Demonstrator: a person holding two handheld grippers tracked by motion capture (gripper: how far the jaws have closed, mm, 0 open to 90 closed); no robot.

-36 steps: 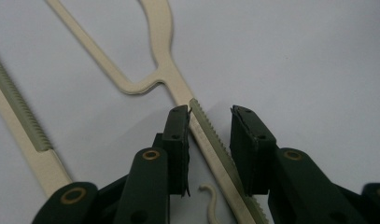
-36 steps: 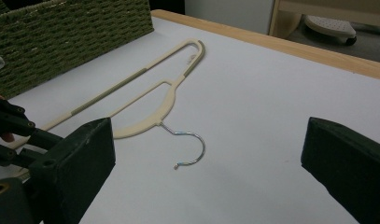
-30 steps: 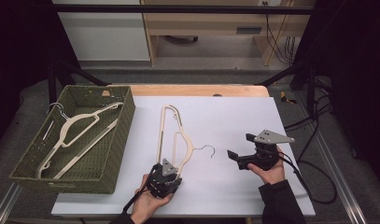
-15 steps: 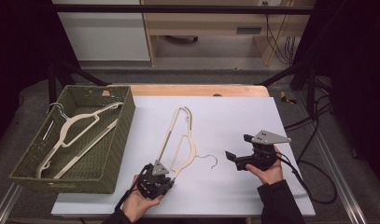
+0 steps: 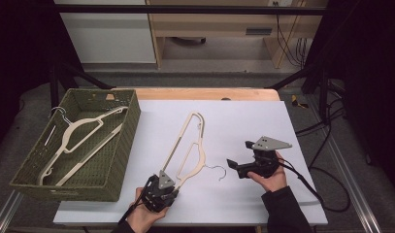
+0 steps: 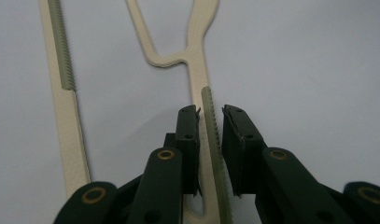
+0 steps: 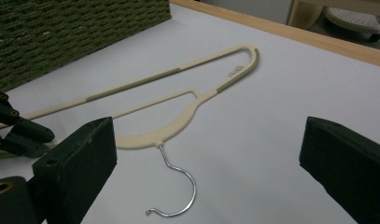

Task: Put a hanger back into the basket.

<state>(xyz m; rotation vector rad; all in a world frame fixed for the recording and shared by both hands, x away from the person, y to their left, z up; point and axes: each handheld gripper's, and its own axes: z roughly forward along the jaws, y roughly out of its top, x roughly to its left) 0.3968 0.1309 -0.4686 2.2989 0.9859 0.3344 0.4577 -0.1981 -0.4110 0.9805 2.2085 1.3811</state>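
A cream hanger [image 5: 188, 145] with green ribbed strips and a wire hook [image 5: 218, 173] lies on the white table top [image 5: 243, 121]. My left gripper [image 5: 171, 183] is at the table's front edge, shut on the near end of one hanger arm. In the left gripper view the jaws clamp the ribbed arm [image 6: 211, 126] from both sides. My right gripper [image 5: 238, 153] hovers just right of the hook, jaws wide open and holding nothing. The right gripper view looks between its jaws at the hanger [image 7: 178, 123] and its hook [image 7: 178, 186].
A green woven basket [image 5: 88, 184] stands at the table's left and holds two cream hangers [image 5: 83, 128]. A wooden strip [image 5: 209, 93] runs along the table's far edge. Cables [image 5: 311, 189] trail off to the right. White surface lies free behind and to the right of the hanger.
The left gripper has drawn slightly left and toward the front edge with the hanger, swinging the hanger's far end to the right and its hook nearer. The right gripper has barely moved.
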